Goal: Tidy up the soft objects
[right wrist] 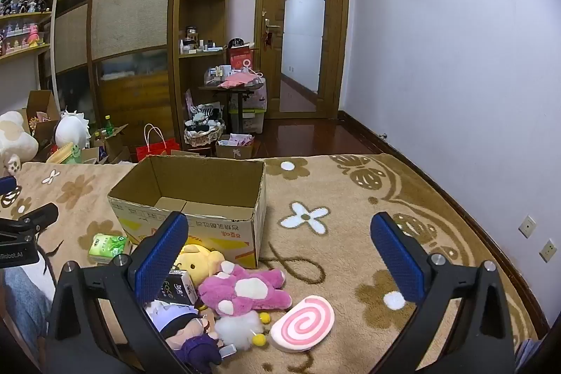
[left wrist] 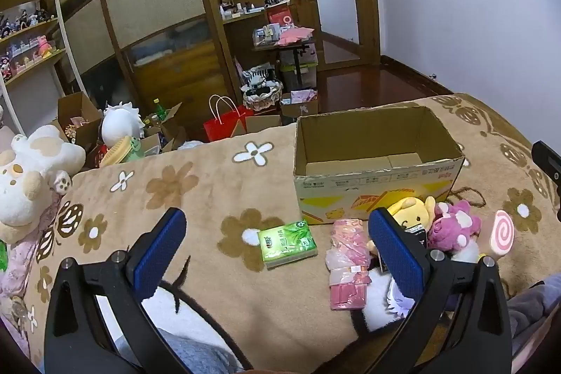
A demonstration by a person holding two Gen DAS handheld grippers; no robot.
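Note:
An open empty cardboard box [left wrist: 371,142] [right wrist: 196,195] stands on the flowered bed blanket. In front of it lies a pile of soft toys: a yellow plush [left wrist: 412,211] [right wrist: 200,263], a pink plush [left wrist: 455,226] [right wrist: 242,290], a pink swirl cushion [left wrist: 503,230] [right wrist: 303,323], a white pompom [right wrist: 238,326] and a purple-haired doll [right wrist: 186,332]. A green tissue pack [left wrist: 285,242] [right wrist: 107,246] and pink packets [left wrist: 347,265] lie nearby. My left gripper [left wrist: 277,233] is open above the blanket, left of the pile. My right gripper [right wrist: 280,237] is open above the pile's right side.
A large white plush [left wrist: 24,177] sits at the bed's left edge. Beyond the bed are open boxes, a red paper bag [left wrist: 224,125], a basket, wooden wardrobes and shelves. A black card box [right wrist: 177,286] lies among the toys. The wall runs along the right.

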